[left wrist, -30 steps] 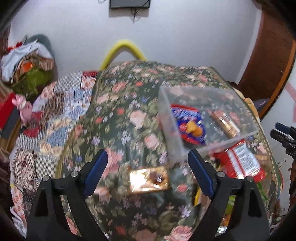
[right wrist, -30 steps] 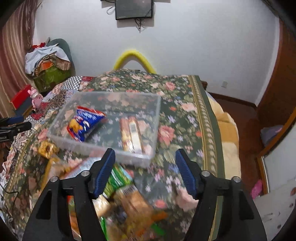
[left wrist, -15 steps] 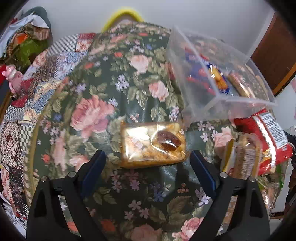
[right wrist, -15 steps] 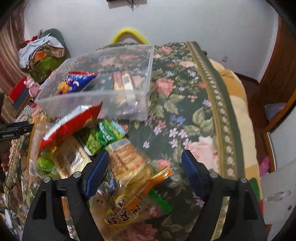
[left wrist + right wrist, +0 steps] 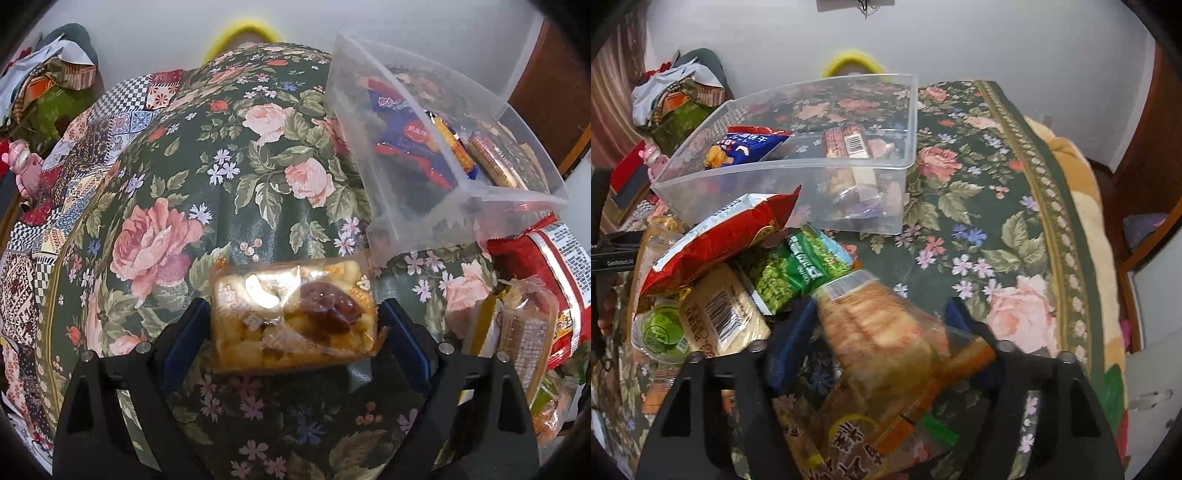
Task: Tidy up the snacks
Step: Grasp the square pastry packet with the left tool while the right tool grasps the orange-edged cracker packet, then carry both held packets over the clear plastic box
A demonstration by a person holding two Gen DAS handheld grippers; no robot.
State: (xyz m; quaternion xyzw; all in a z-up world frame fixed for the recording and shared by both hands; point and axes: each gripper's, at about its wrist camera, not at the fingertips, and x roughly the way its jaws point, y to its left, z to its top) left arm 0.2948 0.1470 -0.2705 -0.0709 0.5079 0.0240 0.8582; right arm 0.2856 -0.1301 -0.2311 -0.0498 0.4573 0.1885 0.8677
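Room: white wall (image 5: 979, 48), far.
Bed: one, floral cover (image 5: 155, 229).
Bin: one clear bin (image 5: 798, 166), two packets inside.
Left gripper (image 5: 293, 332): spread around date pastry (image 5: 291, 314).
Right gripper (image 5: 882, 328): has just been closing, cracker pack (image 5: 875, 321) between; grip unclear.

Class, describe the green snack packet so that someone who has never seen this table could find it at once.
Start at the clear plastic bin on the floral tablecloth. In front of it is a heap of snacks; the green pea packet lies there, just under the red bag. It is the only bright green packet, printed with round peas.
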